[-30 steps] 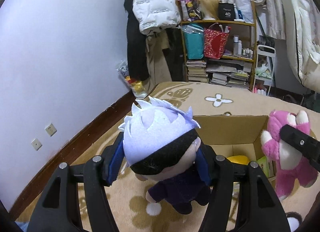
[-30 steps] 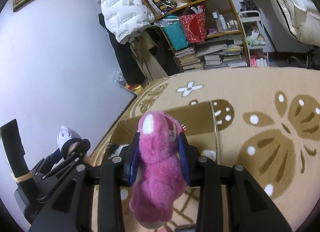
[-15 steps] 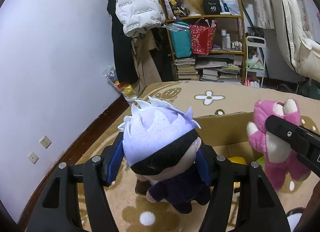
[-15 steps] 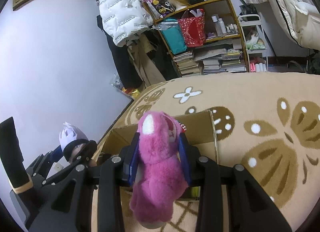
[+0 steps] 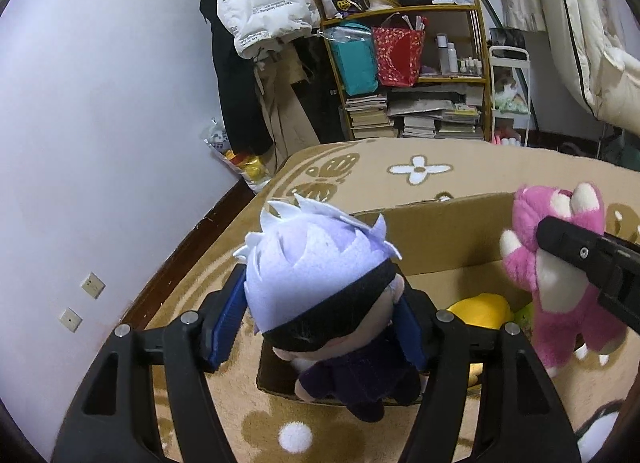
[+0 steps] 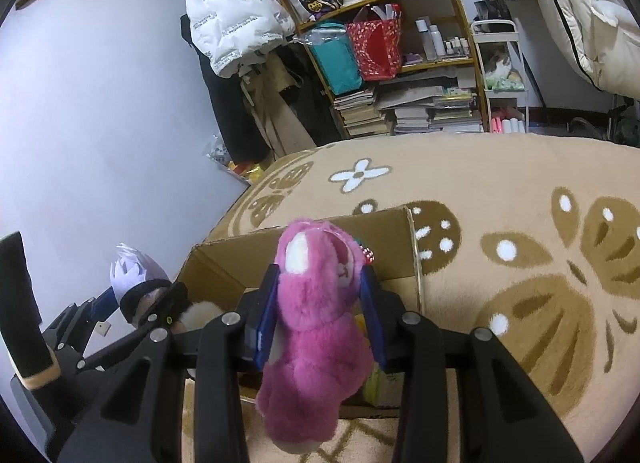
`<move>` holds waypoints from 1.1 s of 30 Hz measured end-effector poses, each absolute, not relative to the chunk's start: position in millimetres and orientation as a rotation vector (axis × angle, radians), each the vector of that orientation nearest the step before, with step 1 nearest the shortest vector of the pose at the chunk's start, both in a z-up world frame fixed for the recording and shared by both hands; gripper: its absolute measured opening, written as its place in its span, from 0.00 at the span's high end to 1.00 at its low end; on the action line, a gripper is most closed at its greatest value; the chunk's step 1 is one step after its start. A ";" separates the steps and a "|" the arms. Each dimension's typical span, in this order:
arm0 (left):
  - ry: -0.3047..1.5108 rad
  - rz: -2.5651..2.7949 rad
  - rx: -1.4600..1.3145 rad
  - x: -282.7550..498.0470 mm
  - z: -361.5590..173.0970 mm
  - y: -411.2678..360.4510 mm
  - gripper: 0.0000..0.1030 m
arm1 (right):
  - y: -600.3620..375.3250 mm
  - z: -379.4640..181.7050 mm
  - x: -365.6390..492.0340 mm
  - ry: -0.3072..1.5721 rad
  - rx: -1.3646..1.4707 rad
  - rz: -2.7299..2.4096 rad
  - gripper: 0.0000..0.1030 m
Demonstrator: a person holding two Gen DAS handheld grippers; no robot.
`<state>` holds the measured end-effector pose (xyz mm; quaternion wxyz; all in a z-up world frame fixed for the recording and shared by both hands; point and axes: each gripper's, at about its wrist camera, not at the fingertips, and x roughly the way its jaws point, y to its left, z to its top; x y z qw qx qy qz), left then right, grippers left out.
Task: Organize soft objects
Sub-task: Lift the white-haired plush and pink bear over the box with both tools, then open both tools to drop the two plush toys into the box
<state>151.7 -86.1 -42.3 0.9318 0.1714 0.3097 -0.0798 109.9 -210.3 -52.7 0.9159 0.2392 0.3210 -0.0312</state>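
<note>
My left gripper (image 5: 320, 323) is shut on a white-haired doll (image 5: 320, 287) with a black blindfold and dark clothes, held above the near left corner of an open cardboard box (image 5: 440, 231). My right gripper (image 6: 320, 315) is shut on a pink plush bear (image 6: 316, 327), held above the box's (image 6: 224, 263) near edge. The bear also shows in the left wrist view (image 5: 560, 291), at the right. The doll shows at the left of the right wrist view (image 6: 136, 279). A yellow plush (image 5: 480, 309) lies inside the box.
The box sits on a beige patterned rug (image 6: 520, 191). A cluttered bookshelf (image 5: 416, 75) and hanging coats (image 5: 256, 11) stand at the back. A bare wall (image 5: 100, 123) runs along the left. White bedding (image 5: 592, 43) hangs at the right.
Both grippers have moved forward and up, bringing the doll and the bear over the box. Both stay shut on their toys.
</note>
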 end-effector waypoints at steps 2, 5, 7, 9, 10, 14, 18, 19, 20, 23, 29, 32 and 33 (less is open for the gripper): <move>0.631 -0.163 0.353 150.6 -42.4 -87.6 0.36 | -211.1 -53.9 110.4 0.665 0.498 -0.063 0.59; 0.632 -0.161 0.351 150.3 -42.3 -88.2 0.35 | -211.9 -54.5 110.7 0.666 0.504 -0.063 0.59; 0.637 -0.160 0.343 150.6 -41.5 -87.5 0.35 | -212.5 -54.8 110.3 0.666 0.506 -0.063 0.59; 0.646 -0.164 0.324 151.4 -40.5 -85.8 0.34 | -213.3 -55.3 109.1 0.663 0.515 -0.064 0.59; 0.651 -0.167 0.314 151.8 -39.9 -85.5 0.34 | -213.6 -55.6 109.0 0.662 0.517 -0.065 0.59; 0.666 -0.171 0.290 154.2 -38.6 -80.0 0.33 | -213.8 -56.5 108.5 0.664 0.514 -0.059 0.59; 0.674 -0.172 0.278 157.8 -39.5 -77.0 0.33 | -212.2 -56.5 107.5 0.662 0.510 -0.052 0.59; 0.675 -0.170 0.273 158.4 -39.4 -76.4 0.33 | -211.3 -55.9 108.3 0.663 0.510 -0.050 0.58; 0.675 -0.170 0.271 159.1 -38.8 -76.1 0.33 | -211.0 -56.0 108.7 0.666 0.511 -0.047 0.58; 0.664 -0.165 0.264 158.8 -37.2 -74.9 0.29 | -209.5 -55.8 108.8 0.669 0.513 -0.034 0.46; 0.676 -0.168 0.258 158.6 -33.3 -72.2 0.12 | -203.9 -51.0 107.0 0.655 0.496 -0.031 0.29; 0.683 -0.169 0.238 159.2 -30.7 -67.9 0.04 | -203.7 -50.2 106.4 0.662 0.496 -0.039 0.17; 0.675 -0.165 0.231 158.2 -29.0 -66.5 0.03 | -204.0 -49.4 105.4 0.662 0.498 -0.039 0.14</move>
